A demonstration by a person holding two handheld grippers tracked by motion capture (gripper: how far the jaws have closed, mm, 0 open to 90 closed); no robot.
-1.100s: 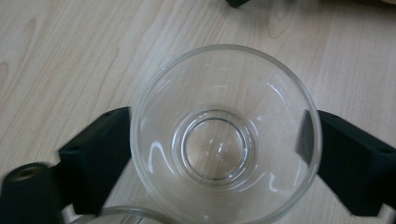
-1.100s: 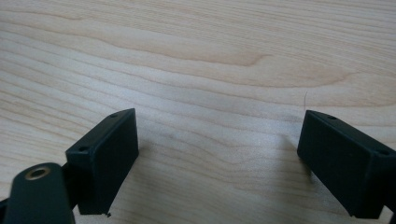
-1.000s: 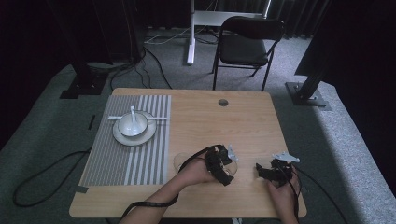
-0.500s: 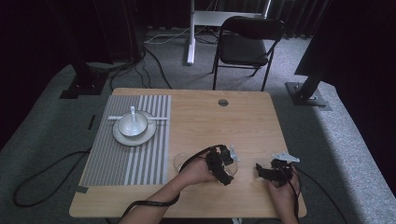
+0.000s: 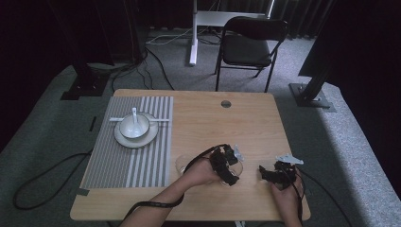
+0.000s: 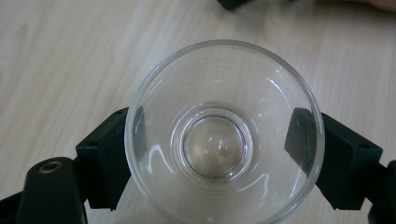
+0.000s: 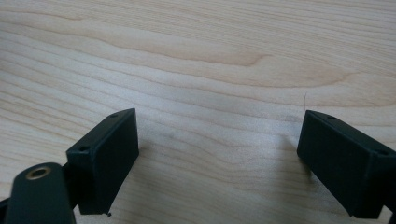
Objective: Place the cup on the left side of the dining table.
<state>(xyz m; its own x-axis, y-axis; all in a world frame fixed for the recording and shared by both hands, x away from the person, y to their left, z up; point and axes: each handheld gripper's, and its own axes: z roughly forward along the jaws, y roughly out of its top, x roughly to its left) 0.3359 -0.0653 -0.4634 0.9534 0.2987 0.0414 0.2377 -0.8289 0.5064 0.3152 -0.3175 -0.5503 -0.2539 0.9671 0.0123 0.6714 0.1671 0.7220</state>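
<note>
Left gripper (image 6: 219, 149) unmoved, fingers flanking glass bowl (image 6: 223, 130); near table edge (image 5: 189, 216).

The high view looks forward and down over the whole counter (image 5: 203, 127) from the person's side. Each gripper view sits close above the wood, looking down; the left one frames a glass bowl (image 6: 223, 135) near the counter's front right.

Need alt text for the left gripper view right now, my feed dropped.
A clear glass bowl, seen from above and empty, sits between the left gripper's two black jaws, one on each side of its wall. Beneath it is the pale wooden table.
</note>
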